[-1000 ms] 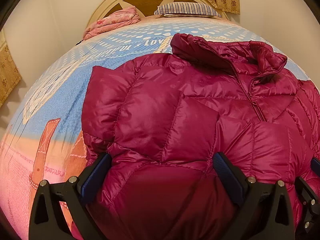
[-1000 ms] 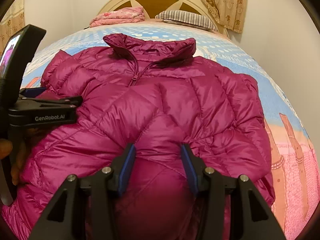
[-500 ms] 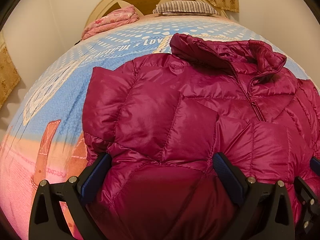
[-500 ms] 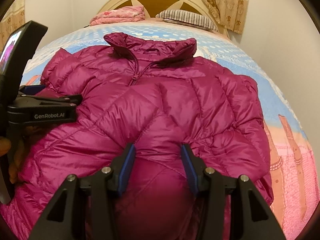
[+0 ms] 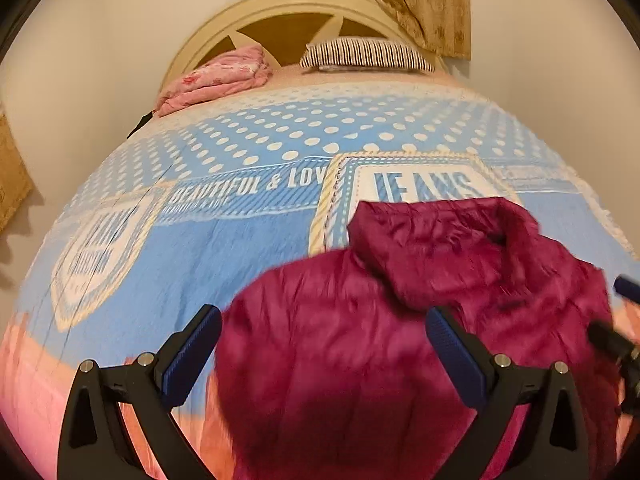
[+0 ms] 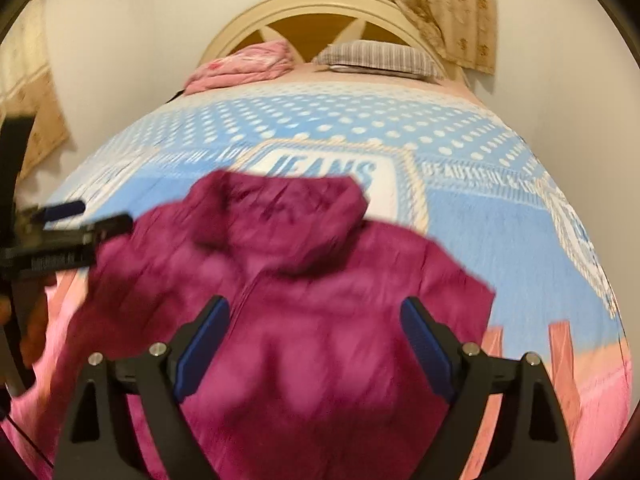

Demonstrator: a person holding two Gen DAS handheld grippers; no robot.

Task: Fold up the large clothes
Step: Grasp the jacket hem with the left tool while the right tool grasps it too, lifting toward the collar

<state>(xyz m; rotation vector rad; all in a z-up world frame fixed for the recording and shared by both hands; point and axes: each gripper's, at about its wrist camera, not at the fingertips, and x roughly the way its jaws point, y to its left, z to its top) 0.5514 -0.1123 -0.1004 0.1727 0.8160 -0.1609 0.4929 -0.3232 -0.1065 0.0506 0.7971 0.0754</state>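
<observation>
Magenta and quilted, the puffer jacket (image 5: 400,320) lies blurred on the blue dotted bedspread (image 5: 224,240), collar toward twelve o'clock, filling the lower middle of both views. At nine o'clock the left gripper (image 5: 324,348) stands with jaws wide apart, the pads clear of the cloth below. Toward three o'clock the right gripper (image 6: 316,340) is opening, the jacket beneath its spread fingers, not pinched. A striped pillow (image 5: 366,54) rests at twelve o'clock by the headboard (image 5: 288,8).
</observation>
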